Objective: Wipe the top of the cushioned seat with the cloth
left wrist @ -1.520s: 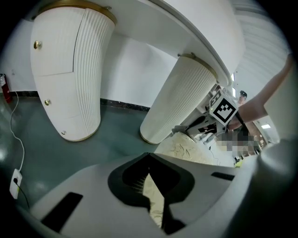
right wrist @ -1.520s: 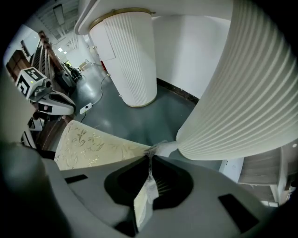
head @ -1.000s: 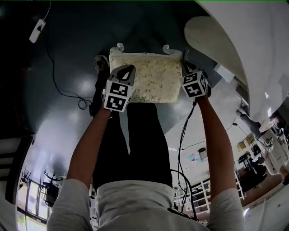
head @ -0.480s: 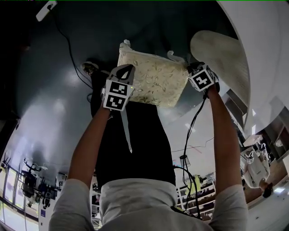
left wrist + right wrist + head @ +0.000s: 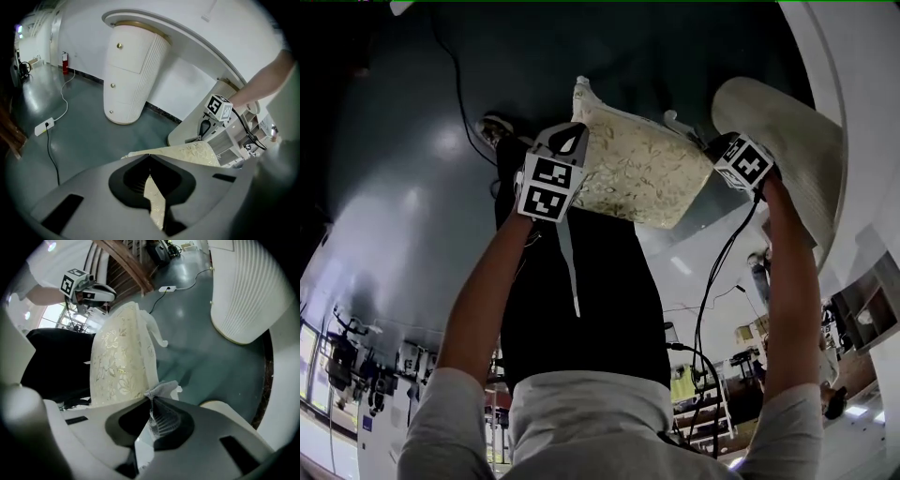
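Observation:
The cushioned seat (image 5: 637,169) has a cream floral top and white curled legs, and stands on the dark floor in front of the person's legs. My left gripper (image 5: 574,133) is at the seat's left edge, jaws shut. In the left gripper view its tips (image 5: 150,155) meet over the cushion (image 5: 187,152), and floral fabric shows in the gap behind them. I cannot tell whether they pinch it. My right gripper (image 5: 714,147) is at the seat's right edge. The right gripper view shows it (image 5: 151,399) shut on a white cloth (image 5: 164,389) beside the cushion (image 5: 119,357).
A white fluted pedestal (image 5: 131,79) under a curved white tabletop (image 5: 787,141) stands just beyond the seat on the right. A power strip (image 5: 45,126) and its cable lie on the floor to the left. A shoe (image 5: 492,127) is near the seat's left corner.
The head view has swung, so the seat now looks tilted and further right. Both grippers stay at the seat's two edges, the right one shifted right with it.

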Action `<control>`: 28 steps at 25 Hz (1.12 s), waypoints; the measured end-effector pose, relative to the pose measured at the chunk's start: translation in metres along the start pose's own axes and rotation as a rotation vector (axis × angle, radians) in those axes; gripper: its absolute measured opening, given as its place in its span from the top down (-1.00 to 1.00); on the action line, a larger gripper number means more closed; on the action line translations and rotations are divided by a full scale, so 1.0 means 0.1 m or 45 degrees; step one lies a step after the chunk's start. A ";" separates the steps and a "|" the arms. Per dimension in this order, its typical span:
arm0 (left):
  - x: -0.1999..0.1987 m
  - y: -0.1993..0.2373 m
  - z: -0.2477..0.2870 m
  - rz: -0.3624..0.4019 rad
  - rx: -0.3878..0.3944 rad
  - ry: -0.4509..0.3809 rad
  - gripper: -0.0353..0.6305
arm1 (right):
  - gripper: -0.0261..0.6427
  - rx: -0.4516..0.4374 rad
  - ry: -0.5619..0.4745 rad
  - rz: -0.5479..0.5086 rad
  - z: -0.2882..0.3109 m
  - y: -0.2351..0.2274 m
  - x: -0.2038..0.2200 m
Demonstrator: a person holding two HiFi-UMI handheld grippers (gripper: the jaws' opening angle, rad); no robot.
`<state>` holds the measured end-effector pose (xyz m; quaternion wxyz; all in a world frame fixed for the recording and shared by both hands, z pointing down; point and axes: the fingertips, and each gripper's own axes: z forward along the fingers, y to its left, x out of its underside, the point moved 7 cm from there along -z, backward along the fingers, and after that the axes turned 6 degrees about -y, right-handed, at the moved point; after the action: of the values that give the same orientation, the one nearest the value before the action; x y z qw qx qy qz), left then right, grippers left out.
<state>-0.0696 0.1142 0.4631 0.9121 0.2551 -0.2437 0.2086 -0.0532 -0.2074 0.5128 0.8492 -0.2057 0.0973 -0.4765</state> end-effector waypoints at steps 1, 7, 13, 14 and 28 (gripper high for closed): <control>0.00 0.04 -0.01 -0.014 -0.005 -0.005 0.85 | 0.84 -0.031 0.021 -0.019 -0.01 0.00 -0.04; 0.03 0.12 -0.09 -0.037 -0.010 -0.006 0.85 | 0.84 -0.075 0.181 -0.192 0.03 0.09 -0.18; 0.05 0.28 -0.16 -0.060 -0.039 -0.031 0.85 | 0.84 -0.089 0.231 -0.254 0.03 0.12 -0.25; 0.06 0.31 -0.17 -0.070 -0.047 -0.033 0.85 | 0.84 -0.091 0.227 -0.239 0.03 0.10 -0.24; 0.19 0.61 -0.39 -0.076 -0.084 -0.022 0.85 | 0.84 -0.123 0.096 -0.180 0.04 0.18 -0.76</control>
<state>-0.0719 0.1894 0.4666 0.9237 0.2338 -0.2508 0.1707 -0.0779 -0.1337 0.5060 0.7983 -0.2348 0.1375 -0.5373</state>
